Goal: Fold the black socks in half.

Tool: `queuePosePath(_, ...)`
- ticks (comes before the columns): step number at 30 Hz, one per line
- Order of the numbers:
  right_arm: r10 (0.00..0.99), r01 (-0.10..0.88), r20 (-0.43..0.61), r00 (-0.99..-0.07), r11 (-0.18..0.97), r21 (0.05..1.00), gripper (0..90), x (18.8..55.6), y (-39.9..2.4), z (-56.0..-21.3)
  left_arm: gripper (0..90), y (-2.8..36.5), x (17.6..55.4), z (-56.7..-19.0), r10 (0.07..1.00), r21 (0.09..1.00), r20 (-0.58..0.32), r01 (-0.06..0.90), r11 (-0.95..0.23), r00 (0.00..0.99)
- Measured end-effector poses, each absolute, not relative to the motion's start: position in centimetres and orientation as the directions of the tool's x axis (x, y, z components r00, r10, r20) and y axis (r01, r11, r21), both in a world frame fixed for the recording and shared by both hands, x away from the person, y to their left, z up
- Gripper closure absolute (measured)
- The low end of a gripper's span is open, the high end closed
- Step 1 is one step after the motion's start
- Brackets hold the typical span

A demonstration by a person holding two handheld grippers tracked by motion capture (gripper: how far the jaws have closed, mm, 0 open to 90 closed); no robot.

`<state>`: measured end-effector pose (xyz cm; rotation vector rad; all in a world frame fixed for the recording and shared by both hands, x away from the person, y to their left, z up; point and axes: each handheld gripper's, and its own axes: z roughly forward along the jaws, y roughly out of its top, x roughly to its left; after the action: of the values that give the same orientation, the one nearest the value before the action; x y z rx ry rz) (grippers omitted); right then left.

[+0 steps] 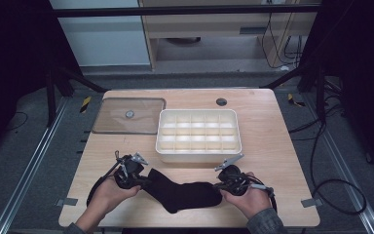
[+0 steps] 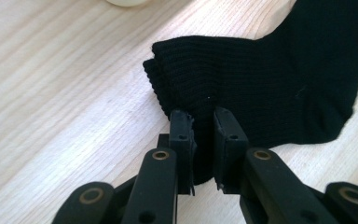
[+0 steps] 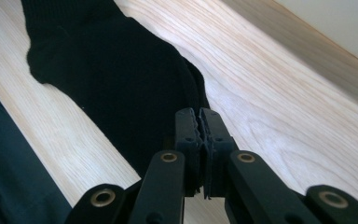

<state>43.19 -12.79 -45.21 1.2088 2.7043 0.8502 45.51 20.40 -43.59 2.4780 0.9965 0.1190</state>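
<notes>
High view: black sock (image 1: 182, 193) lies flat near table's (image 1: 272, 146) front edge. Left gripper (image 1: 135, 180) clamped on its ribbed cuff end; right gripper (image 1: 222, 185) pinched tight on its toe end. Farther back: white divided tray (image 1: 198, 132), then clear lid (image 1: 126, 116) far left.

High view overhead, facing forward-down; both gripper views close, sharing black sock (image 1: 182, 194) on table (image 1: 272, 126).

A black sock (image 1: 180, 192) of ribbed knit lies flat along the near edge of the bench, just in front of the white divided box. Its ribbed cuff (image 2: 200, 70) points to the person's left, its toe to the right, with the heel bulging toward the near edge.
</notes>
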Motion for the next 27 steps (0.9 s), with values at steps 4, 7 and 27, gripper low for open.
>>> queuePosePath(4,0.699,0.671,0.17,-0.694,0.543,0.506,87.4,43.5,-11.8,-44.8,79.2,21.1,45.4,-43.2,0.677,0.448,-0.088,0.636,-0.628,0.731)
queuePosePath(7,0.686,0.655,0.164,-0.709,0.554,0.514,87.3,43.9,-11.0,-44.3,79.3,21.9,45.4,-42.6,0.68,0.454,-0.087,0.637,-0.623,0.728)
queuePosePath(27,0.653,0.641,0.175,-0.737,0.592,0.489,87.3,44.9,-7.6,-46.0,79.2,24.4,45.1,-41.0,0.686,0.481,-0.095,0.637,-0.603,0.721)
